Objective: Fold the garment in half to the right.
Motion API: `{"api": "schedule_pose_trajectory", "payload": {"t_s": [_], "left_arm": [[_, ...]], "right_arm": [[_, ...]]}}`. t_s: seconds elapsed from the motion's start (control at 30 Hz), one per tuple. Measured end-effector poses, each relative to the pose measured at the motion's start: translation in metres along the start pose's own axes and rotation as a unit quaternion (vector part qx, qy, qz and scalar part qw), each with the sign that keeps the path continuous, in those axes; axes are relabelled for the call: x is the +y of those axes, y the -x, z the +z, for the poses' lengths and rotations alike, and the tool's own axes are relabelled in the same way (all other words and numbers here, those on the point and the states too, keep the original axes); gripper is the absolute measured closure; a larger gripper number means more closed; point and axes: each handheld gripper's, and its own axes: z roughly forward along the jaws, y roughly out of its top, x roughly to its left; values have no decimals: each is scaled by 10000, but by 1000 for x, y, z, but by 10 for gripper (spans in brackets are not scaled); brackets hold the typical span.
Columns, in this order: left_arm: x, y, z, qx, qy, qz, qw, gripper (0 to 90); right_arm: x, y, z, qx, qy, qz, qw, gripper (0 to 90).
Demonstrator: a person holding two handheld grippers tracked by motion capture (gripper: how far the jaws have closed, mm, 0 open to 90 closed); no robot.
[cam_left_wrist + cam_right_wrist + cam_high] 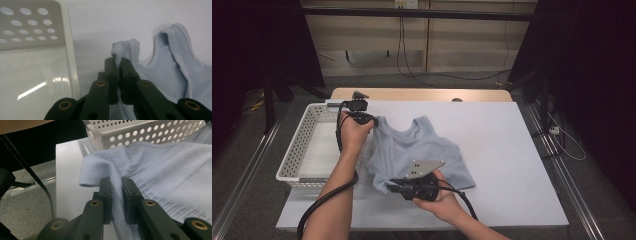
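Observation:
A pale blue knitted sleeveless top (422, 150) lies spread on the white table (512, 160), its neck toward the far side. My left gripper (367, 120) is shut on the top's left shoulder strap (125, 48), right beside the basket; in the left gripper view the black jaws (118, 63) pinch the folded strap. My right gripper (388, 187) is shut on the ribbed bottom hem (100, 173) at the top's near left corner; in the right gripper view the fabric runs between the pads (115, 185).
A white perforated basket (299, 145) stands at the table's left, its wall (140, 132) close behind the top. Bare table surface stretches to the right of the garment. Black cables trail from both grippers. The floor and metal rails flank the table.

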Motion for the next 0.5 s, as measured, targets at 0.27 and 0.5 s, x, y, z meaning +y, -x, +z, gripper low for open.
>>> {"api": "schedule_pose_trajectory", "payload": {"t_s": [0.27, 0.5], "left_arm": [[2, 2, 2, 17, -40, 11, 10000, 860], [5, 6, 6, 99, -95, 92, 9999, 860]], "right_arm": [[-3, 2, -1, 8, 19, 71, 10000, 798], [-4, 3, -7, -26, 100, 143, 9998, 797]]}}
